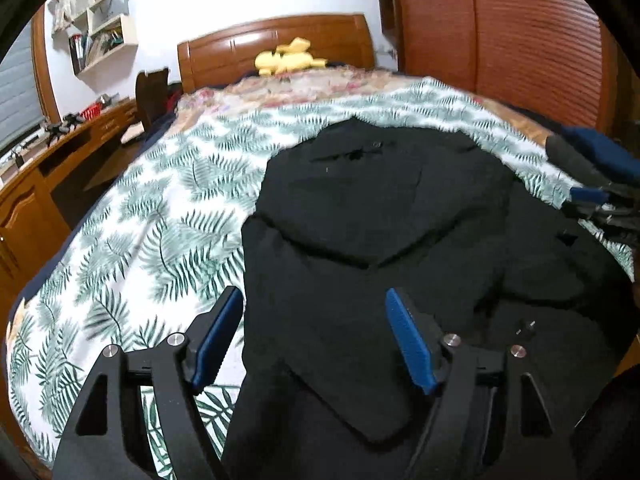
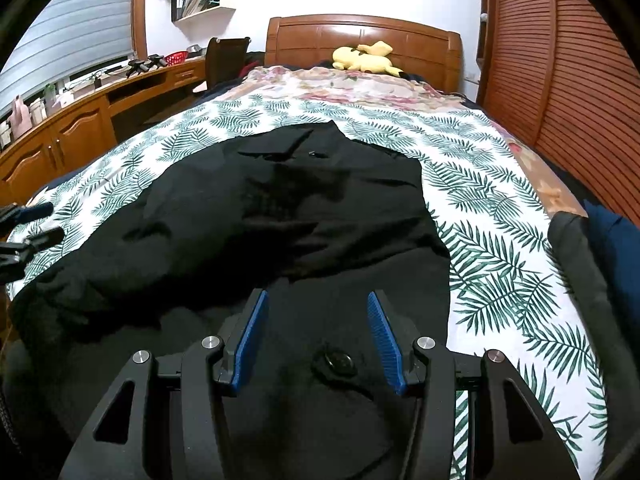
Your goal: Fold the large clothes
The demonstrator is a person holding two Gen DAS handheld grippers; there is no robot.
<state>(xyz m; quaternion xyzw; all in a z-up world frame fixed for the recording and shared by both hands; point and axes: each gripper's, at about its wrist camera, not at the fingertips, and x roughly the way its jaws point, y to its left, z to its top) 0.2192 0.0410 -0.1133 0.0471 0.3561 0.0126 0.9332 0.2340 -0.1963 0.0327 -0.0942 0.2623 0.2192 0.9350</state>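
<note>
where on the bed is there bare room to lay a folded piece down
Bare leaf-print sheet lies left of the black garment, toward the desk. Another strip runs on the garment's right, up to the dark bundle. A free band sits between the garment's top and the floral blanket. The middle is crowded.

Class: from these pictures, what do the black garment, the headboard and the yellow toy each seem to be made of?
Garment: likely thick woven cloth, matte; it drapes in soft folds with no shine.
Headboard: wood or wood veneer, glossy; reddish-brown, with bright reflections on its panels.
Toy: probably plush fabric; soft rounded shape, dull surface.
</note>
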